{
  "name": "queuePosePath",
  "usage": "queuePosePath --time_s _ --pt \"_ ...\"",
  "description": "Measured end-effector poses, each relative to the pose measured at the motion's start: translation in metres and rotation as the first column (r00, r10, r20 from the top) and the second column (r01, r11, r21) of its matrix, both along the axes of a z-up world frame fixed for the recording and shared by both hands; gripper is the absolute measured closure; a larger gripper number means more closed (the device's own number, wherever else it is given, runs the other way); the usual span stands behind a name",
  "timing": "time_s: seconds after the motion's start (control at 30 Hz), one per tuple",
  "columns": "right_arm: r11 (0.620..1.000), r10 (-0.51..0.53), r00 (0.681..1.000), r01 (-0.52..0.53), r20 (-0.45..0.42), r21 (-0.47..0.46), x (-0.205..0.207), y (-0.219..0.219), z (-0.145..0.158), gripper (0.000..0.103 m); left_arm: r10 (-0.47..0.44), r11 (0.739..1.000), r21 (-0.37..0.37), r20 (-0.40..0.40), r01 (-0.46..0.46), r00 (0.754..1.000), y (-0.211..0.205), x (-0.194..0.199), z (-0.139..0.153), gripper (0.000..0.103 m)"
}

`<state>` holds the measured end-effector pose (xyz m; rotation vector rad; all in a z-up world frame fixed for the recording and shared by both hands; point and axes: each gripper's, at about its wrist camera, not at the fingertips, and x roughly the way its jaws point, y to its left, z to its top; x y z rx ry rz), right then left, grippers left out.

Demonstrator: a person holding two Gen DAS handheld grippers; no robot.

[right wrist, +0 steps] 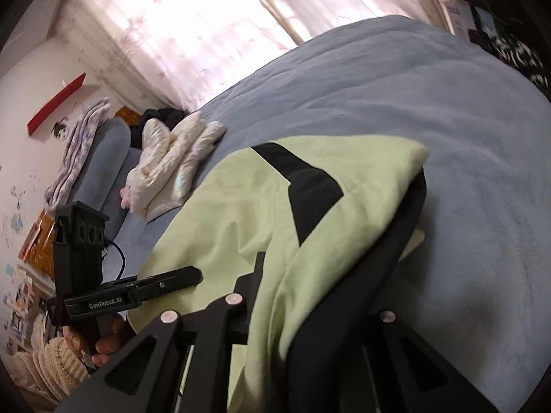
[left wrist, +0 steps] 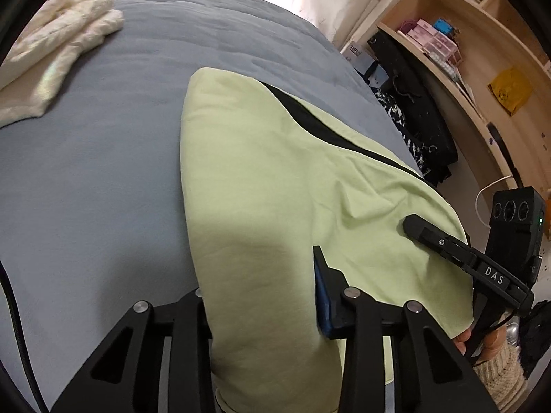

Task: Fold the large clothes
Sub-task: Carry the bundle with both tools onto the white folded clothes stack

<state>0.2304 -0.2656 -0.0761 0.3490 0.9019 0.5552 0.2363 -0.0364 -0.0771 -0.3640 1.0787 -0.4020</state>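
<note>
My left fingers [left wrist: 272, 313] pinch a fold of the pale green garment [left wrist: 275, 179], the cloth bunched between them. My right fingers [right wrist: 310, 296] are pressed together on another part of it, where green and black fabric drapes over them. The garment lies toward the near edge of the bed [left wrist: 103, 172]; a cream jacket [left wrist: 58, 51] lies near the far corner.

We are in a home bedroom: a wide bed under a blue-grey quilted cover [left wrist: 103, 172] fills the middle, sheer patterned white curtains [right wrist: 179, 27] glow at twelve o'clock, and light wooden shelves holding small pink boxes [left wrist: 482, 55] stand at two o'clock.
</note>
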Motion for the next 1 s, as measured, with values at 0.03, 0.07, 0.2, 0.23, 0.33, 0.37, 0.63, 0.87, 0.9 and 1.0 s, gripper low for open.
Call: queuePosePath --time_s 0.03,0.07,0.2,0.23,0.33,0.37,0.63,0.87,0.9,1.0 --pt "1.0 0.01 1.0 -0.01 0.008 -0.004 -0.005 0.007 0.006 0.093 0.008 1.0 -0.003 0.0 -0.008 1.0 0.007 -0.006 0.004 0.069" --pt "1.0 0.028 0.999 -0.028 0.017 -0.007 -0.011 0.016 0.013 0.093 0.016 1.0 -0.004 0.0 -0.016 1.0 0.015 -0.013 0.009 0.069" --pt "0.998 0.065 0.997 -0.065 0.044 -0.007 -0.032 0.051 0.037 0.093 0.049 0.999 0.005 0.01 -0.049 0.999 0.047 -0.037 0.031 0.069" --pt "0.997 0.072 0.996 -0.072 0.051 -0.007 -0.036 0.058 0.042 0.093 0.055 0.998 0.01 0.017 -0.055 0.998 0.055 -0.044 0.037 0.069" --pt "0.995 0.097 0.993 -0.098 0.074 0.008 -0.052 0.083 0.058 0.093 0.076 0.997 0.025 0.045 -0.078 0.996 0.085 -0.064 0.059 0.069" --pt "0.994 0.103 0.991 -0.105 0.08 0.015 -0.055 0.091 0.063 0.093 0.082 0.996 0.03 0.055 -0.084 0.995 0.098 -0.071 0.066 0.069" --pt "0.98 0.174 0.974 -0.186 0.146 0.073 -0.065 0.177 0.112 0.093 0.153 0.985 0.061 0.141 -0.163 0.978 0.197 -0.101 0.128 0.069" --pt "0.959 0.247 0.948 -0.269 0.2 0.091 -0.036 0.262 0.152 0.093 0.214 0.964 0.115 0.212 -0.242 0.953 0.281 -0.091 0.176 0.069" --pt "0.956 0.256 0.944 -0.279 0.207 0.091 -0.028 0.275 0.158 0.093 0.22 0.96 0.124 0.223 -0.251 0.95 0.291 -0.085 0.182 0.069" --pt "0.949 0.274 0.936 -0.3 0.221 0.093 0.0 0.31 0.171 0.093 0.235 0.951 0.139 0.251 -0.276 0.939 0.325 -0.062 0.197 0.069"
